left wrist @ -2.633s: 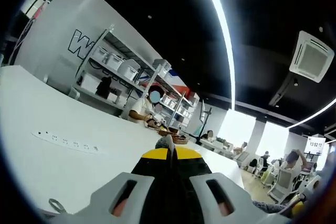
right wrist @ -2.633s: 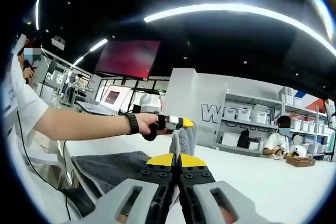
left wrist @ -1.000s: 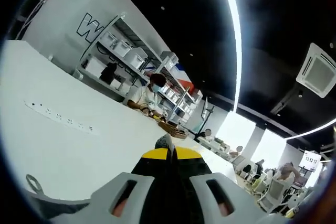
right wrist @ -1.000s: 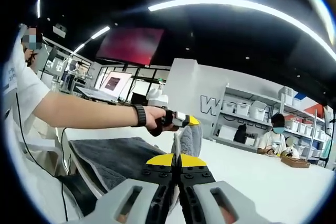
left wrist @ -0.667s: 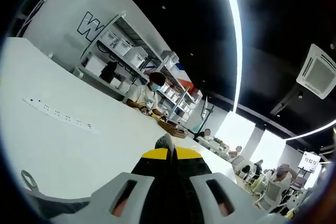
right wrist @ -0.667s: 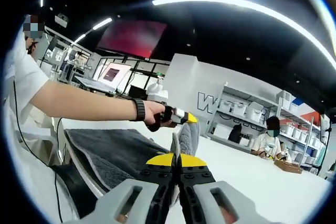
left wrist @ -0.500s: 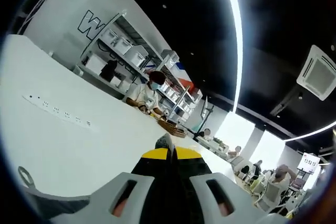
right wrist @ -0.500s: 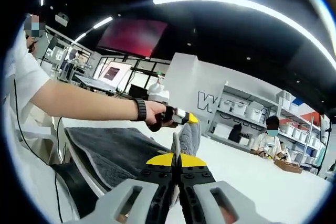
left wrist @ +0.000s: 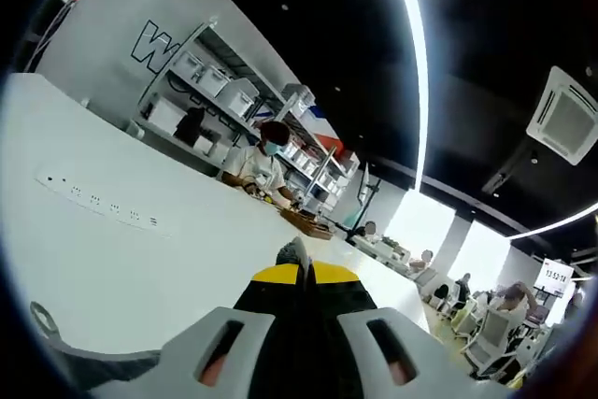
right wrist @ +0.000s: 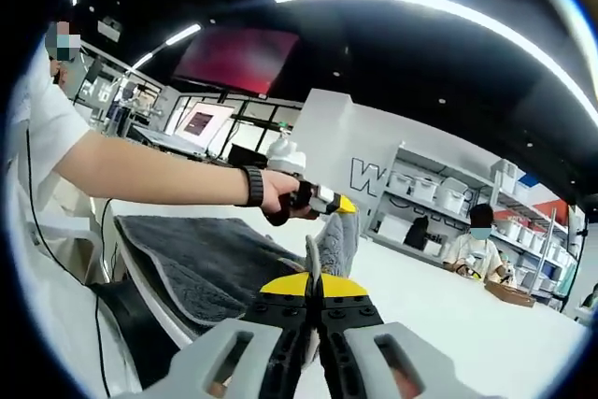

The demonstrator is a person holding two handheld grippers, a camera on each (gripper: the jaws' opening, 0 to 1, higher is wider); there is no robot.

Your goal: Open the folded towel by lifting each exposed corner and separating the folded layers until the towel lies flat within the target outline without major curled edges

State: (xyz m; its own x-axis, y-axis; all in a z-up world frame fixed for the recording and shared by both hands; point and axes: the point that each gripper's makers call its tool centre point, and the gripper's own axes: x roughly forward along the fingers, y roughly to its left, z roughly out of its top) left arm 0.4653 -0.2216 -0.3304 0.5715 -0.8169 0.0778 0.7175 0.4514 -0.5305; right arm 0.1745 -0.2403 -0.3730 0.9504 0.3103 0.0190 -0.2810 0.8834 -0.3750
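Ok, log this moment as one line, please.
left hand-held gripper: shut on towel | right hand-held gripper: shut on towel | towel edge lifted off white table, rest lying flat

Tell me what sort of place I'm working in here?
Probably an open-plan lab or workshop used for data collection. Metal shelving with white storage bins lines a white wall with large lettering, people sit at other tables, and you are at a long white table holding the grey towel.

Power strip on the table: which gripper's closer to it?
Left, as far as the views tell. The left gripper faces the power strip across bare table; the right gripper sits by the towel.
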